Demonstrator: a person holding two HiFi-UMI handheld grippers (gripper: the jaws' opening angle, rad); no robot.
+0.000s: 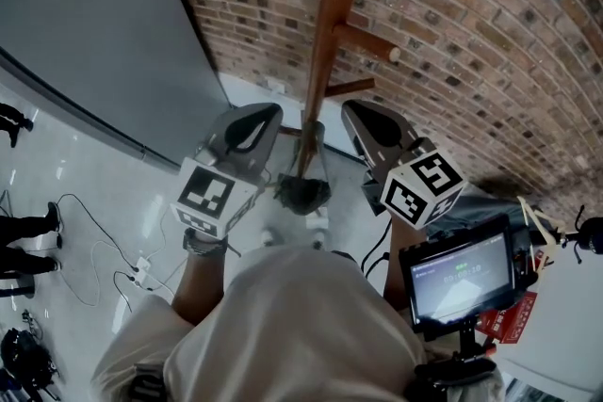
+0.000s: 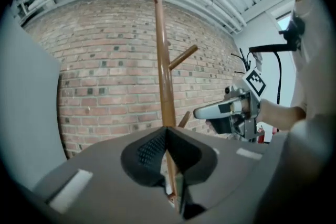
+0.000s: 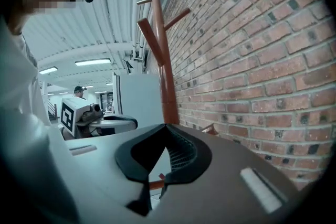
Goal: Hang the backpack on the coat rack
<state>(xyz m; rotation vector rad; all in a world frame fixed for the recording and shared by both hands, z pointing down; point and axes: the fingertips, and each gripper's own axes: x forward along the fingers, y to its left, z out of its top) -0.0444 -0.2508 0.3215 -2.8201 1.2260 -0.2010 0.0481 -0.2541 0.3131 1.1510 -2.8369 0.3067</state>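
The brown wooden coat rack (image 1: pixel 330 24) stands against the brick wall, its pegs (image 1: pixel 372 42) sticking out to the right. My left gripper (image 1: pixel 268 113) and right gripper (image 1: pixel 353 108) are held up on either side of the pole, and both are shut. In the left gripper view the jaws (image 2: pixel 167 129) meet with nothing between them, and the pole (image 2: pixel 163 60) rises just beyond. The right gripper (image 3: pixel 165 126) is likewise shut and empty, with the rack (image 3: pixel 163 60) ahead. A dark bundle (image 1: pixel 301 193), perhaps the backpack, lies low at the pole's foot. No gripper touches it.
A brick wall (image 1: pixel 471 33) stands behind the rack and a grey panel (image 1: pixel 94 33) stands to the left. Cables (image 1: pixel 94 249) trail over the pale floor, with people's legs (image 1: pixel 28 226) at the left edge. A small lit screen (image 1: pixel 462 273) sits close at the lower right.
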